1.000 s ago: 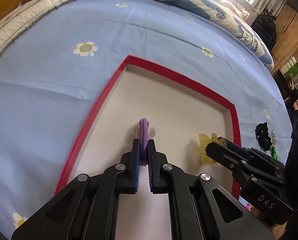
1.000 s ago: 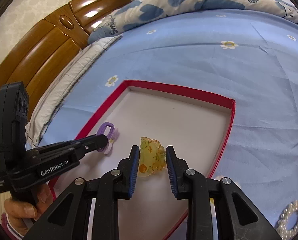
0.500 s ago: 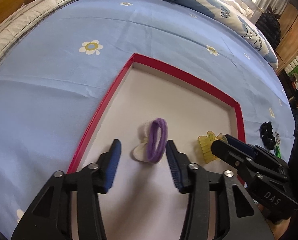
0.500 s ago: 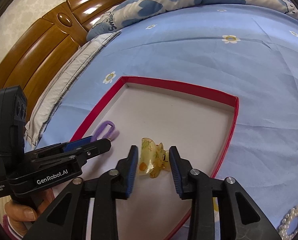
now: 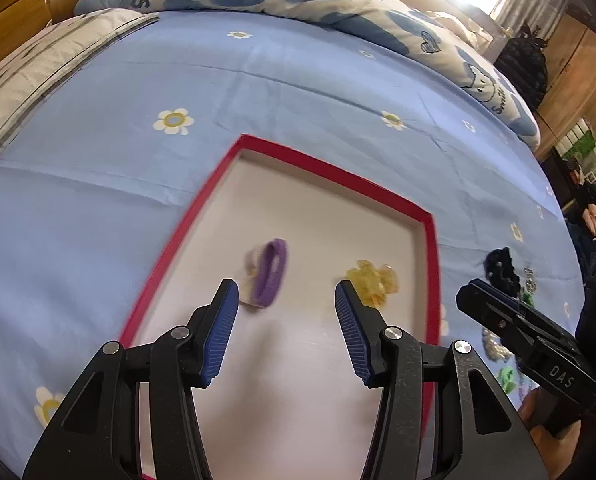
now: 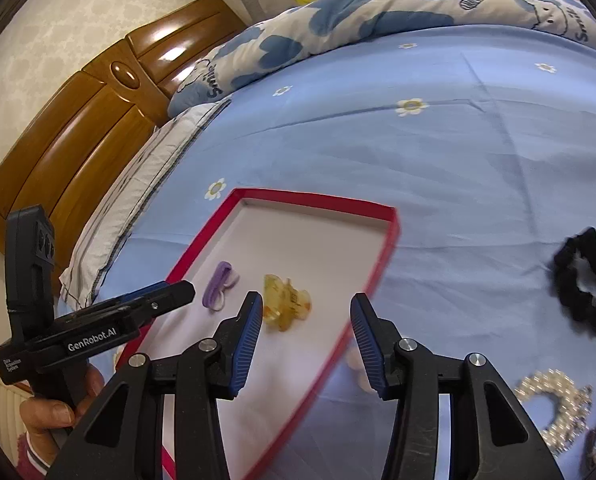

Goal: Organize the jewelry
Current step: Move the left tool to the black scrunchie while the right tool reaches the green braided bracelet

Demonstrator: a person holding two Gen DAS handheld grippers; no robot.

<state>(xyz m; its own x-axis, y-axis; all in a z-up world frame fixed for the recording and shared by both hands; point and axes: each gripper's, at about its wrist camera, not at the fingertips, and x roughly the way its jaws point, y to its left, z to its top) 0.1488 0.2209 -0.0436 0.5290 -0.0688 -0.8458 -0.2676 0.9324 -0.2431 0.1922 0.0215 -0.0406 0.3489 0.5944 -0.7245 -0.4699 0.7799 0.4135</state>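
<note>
- Lying in the tray (image 5: 429, 240): purple band (image 5: 272, 272) and yellow clip (image 6: 284, 306).
- Both grippers, left (image 5: 286, 330) and right (image 6: 307, 342), gape empty.
- Band looks soft and light; pinch across its loop.
- Clip looks rigid, likely brittle.

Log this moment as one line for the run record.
left tool: open, empty | right tool: open, empty | purple hair tie, yellow hair clip: in red tray | black scrunchie, pearl bracelet: on bedsheet
</note>
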